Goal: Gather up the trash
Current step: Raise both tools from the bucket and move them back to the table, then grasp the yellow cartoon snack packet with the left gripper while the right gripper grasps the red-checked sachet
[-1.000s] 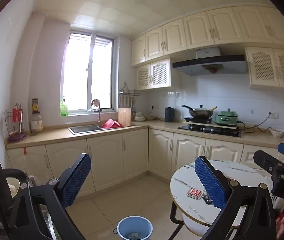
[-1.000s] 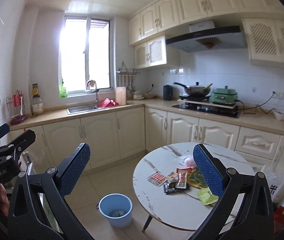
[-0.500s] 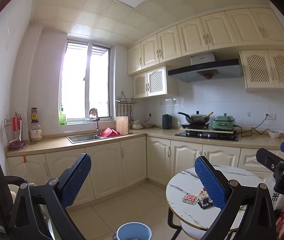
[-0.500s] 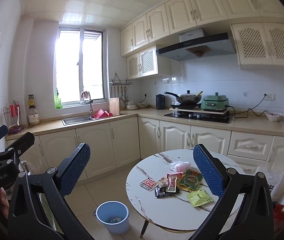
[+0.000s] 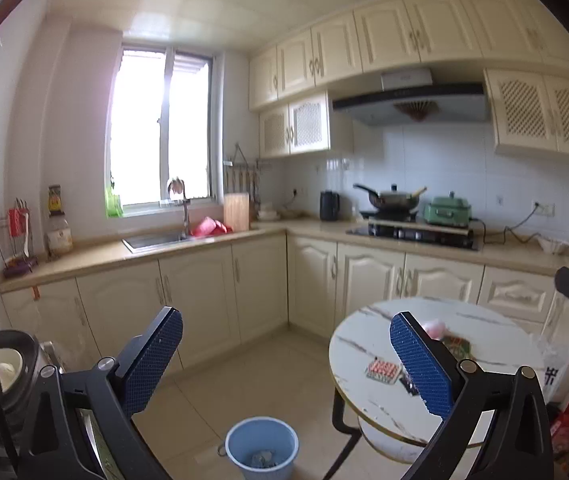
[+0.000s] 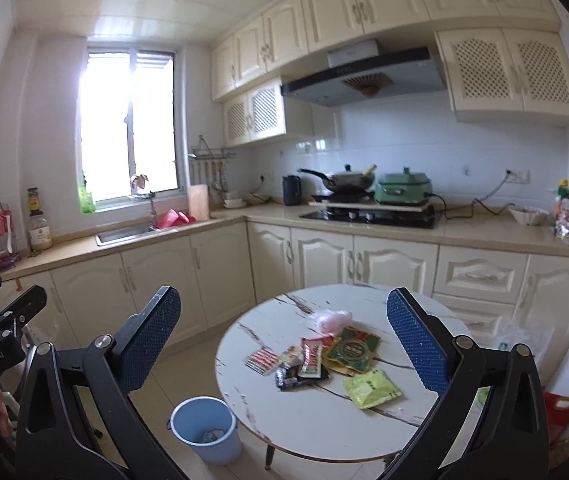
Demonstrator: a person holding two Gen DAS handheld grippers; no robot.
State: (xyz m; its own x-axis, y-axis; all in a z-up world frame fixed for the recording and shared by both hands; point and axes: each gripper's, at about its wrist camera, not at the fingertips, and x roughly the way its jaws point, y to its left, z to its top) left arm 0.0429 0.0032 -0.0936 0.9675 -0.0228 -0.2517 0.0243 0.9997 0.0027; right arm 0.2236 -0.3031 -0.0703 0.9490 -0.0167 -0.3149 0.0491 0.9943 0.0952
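Observation:
Several snack wrappers lie on a round white marble table: a yellow-green packet, a green and gold packet, a red striped packet, a dark wrapper and a pink crumpled bag. A blue bucket with some trash inside stands on the floor left of the table; it also shows in the left wrist view. My right gripper is open and empty, held above and short of the table. My left gripper is open and empty, above the floor and bucket.
Cream kitchen cabinets and a counter run along the back with a sink, stove, wok and green cooker. A dark chair or appliance stands at the far left. Bags lie on the floor right of the table.
Both views have tilted up and then back down and shifted; the table and bucket now sit closer and more central in the right view. Both grippers stay open.

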